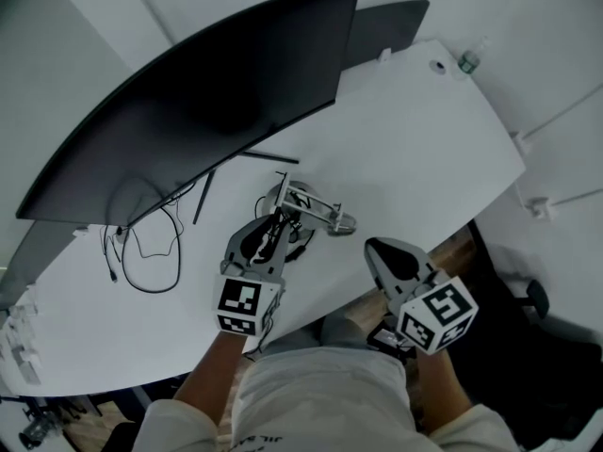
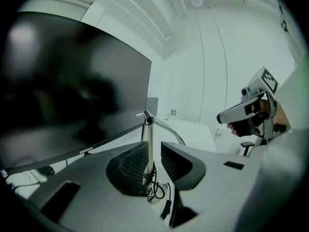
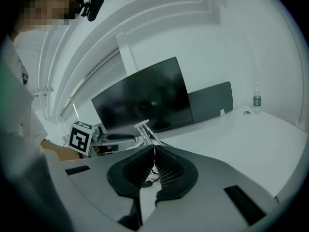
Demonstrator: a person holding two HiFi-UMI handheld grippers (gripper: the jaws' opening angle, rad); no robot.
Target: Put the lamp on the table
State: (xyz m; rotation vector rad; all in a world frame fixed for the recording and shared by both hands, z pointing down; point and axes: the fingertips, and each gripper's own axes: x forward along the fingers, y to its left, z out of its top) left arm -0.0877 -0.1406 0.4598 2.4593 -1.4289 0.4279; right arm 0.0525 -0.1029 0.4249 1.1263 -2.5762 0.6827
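Note:
A silver folding-arm desk lamp (image 1: pixel 308 207) stands on the white table (image 1: pixel 424 139) near its front edge. My left gripper (image 1: pixel 273 226) is at the lamp, and in the left gripper view the lamp's upright pole (image 2: pixel 147 149) stands between the jaws. The pole lies against the left pad with a gap to the right pad, so the left gripper (image 2: pixel 153 159) is open around it. My right gripper (image 1: pixel 379 250) hangs off the table's front edge to the right of the lamp. In its own view the right gripper (image 3: pixel 154 166) is shut with nothing in it, and the lamp (image 3: pixel 147 129) is ahead.
A wide curved monitor (image 1: pixel 207 92) fills the back left of the table, with a dark panel (image 1: pixel 386 22) behind it. Loose black cables (image 1: pixel 151 252) lie left of the lamp. A small bottle (image 1: pixel 468 61) stands at the far right corner. The person's lap is below the table edge.

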